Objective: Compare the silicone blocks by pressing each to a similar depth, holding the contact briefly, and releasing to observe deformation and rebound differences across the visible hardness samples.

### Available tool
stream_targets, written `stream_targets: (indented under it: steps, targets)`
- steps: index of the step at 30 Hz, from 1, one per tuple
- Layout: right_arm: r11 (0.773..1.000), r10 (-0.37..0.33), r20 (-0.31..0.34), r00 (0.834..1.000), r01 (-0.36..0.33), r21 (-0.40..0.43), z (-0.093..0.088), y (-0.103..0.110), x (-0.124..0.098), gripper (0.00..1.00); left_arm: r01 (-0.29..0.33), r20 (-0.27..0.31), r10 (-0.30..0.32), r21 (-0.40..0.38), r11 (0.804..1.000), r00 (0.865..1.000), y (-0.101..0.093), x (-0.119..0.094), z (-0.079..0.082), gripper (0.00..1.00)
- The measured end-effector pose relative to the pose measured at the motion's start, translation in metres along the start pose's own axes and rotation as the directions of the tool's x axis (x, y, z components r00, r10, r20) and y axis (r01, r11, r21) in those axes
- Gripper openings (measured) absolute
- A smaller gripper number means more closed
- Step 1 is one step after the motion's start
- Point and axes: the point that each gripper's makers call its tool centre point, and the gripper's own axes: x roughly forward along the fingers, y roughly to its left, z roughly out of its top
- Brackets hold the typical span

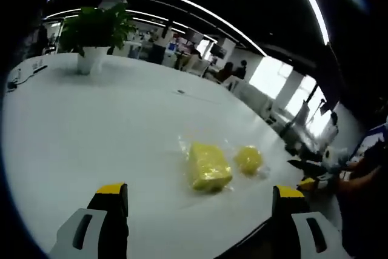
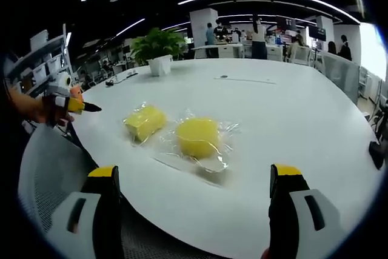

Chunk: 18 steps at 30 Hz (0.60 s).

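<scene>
Two yellow silicone blocks lie in clear plastic bags on a round white table (image 1: 109,125). One is a rectangular block (image 1: 209,167) (image 2: 145,121), the other a rounder block (image 1: 248,159) (image 2: 197,136). My left gripper (image 1: 200,193) is open, and its yellow-tipped jaws stand wide apart just short of the rectangular block. My right gripper (image 2: 194,173) is also open and hovers at the table's near edge in front of the rounder block. Neither gripper touches a block. A hand holds the left gripper (image 2: 76,105) off the table's left side, and the right gripper (image 1: 310,182) comes in from the right.
A potted plant (image 1: 94,34) (image 2: 159,50) in a white pot stands at the far side of the table. A mesh chair (image 2: 48,168) sits close under the table edge. Cables (image 2: 121,78) lie near the plant. People and desks fill the office behind.
</scene>
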Motion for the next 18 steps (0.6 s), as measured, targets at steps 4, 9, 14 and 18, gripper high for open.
stream_targets:
  steps: [4, 9, 14, 18]
  targets:
    - [1.000, 0.006, -0.001, 1.000, -0.006, 0.002, 0.000, 0.001, 0.001, 0.97, 0.008, -0.009, -0.008, 0.029, 1.000, 1.000, -0.001, 0.004, 0.018, 1.00]
    - [1.000, 0.010, 0.014, 1.000, -0.010, 0.012, 0.003, 0.002, 0.000, 0.97, 0.016, -0.010, -0.015, 0.035, 0.999, 1.000, -0.002, 0.010, 0.036, 1.00]
    - [1.000, 0.012, 0.019, 1.000, -0.012, 0.018, 0.003, 0.001, 0.000, 0.96, 0.026, -0.019, -0.026, 0.032, 0.999, 0.999, -0.002, 0.021, 0.048, 1.00]
    - [1.000, 0.014, 0.018, 1.000, -0.014, 0.023, 0.003, 0.001, 0.000, 0.96, 0.026, -0.041, -0.024, 0.047, 0.999, 0.999, 0.002, 0.030, 0.054, 1.00]
